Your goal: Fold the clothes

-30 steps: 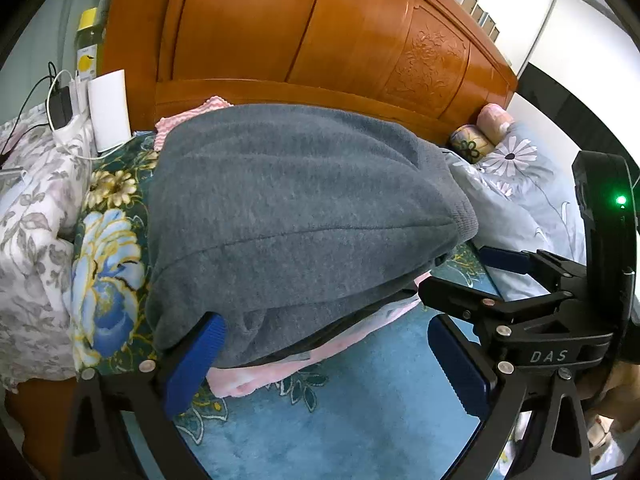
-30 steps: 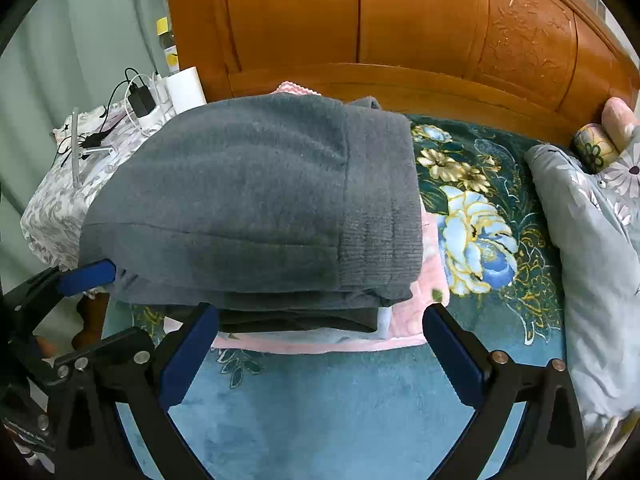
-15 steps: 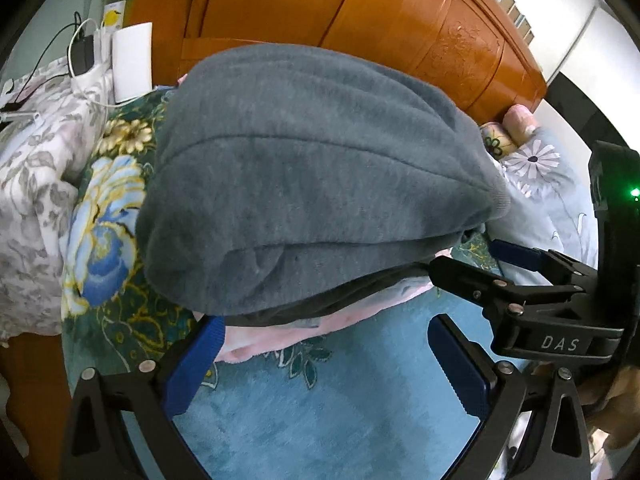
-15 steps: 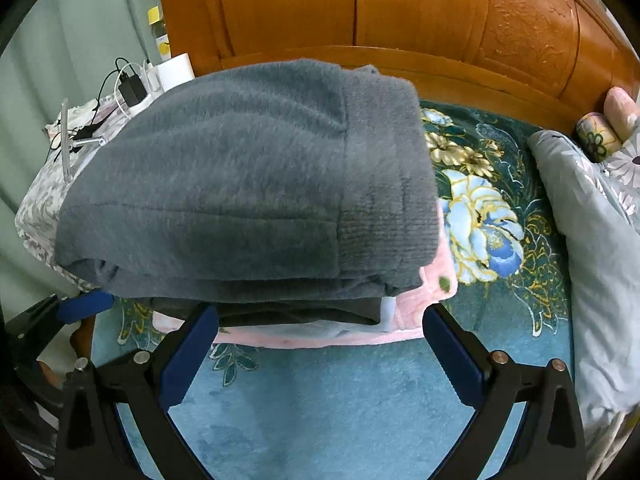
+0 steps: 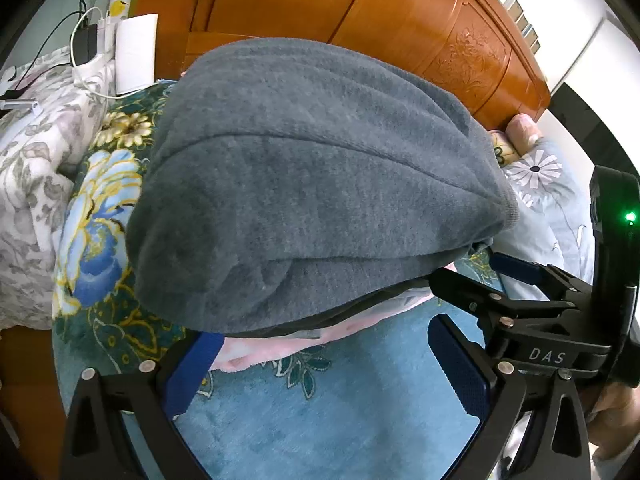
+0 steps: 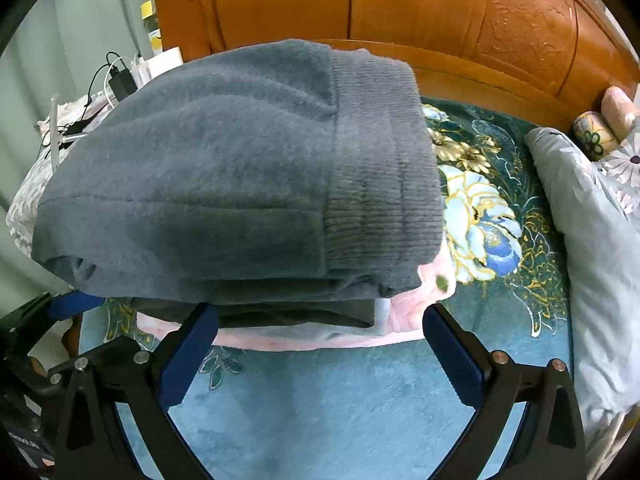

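A folded grey fleece garment (image 5: pixel 312 184) with a ribbed hem (image 6: pixel 380 184) lies on top of a stack with a dark layer and a pink garment (image 6: pixel 404 312) beneath it, on the bed. My left gripper (image 5: pixel 324 368) is open, its jaws wide apart at the stack's near left corner. My right gripper (image 6: pixel 320 356) is open at the stack's front edge; it also shows in the left wrist view (image 5: pixel 516 300). The stack's near edge reaches between the blue pads (image 6: pixel 188 356) of each gripper. Neither pad presses the cloth.
The bed has a teal floral blanket (image 6: pixel 320 392) and a carved wooden headboard (image 6: pixel 400 8). A grey floral quilt and pillows (image 6: pixel 600 216) lie to the right. A nightstand with chargers, cables and a white box (image 5: pixel 134 56) stands to the left.
Both grippers have moved closer to the stack, which now fills more of each view. The jaws stay open.
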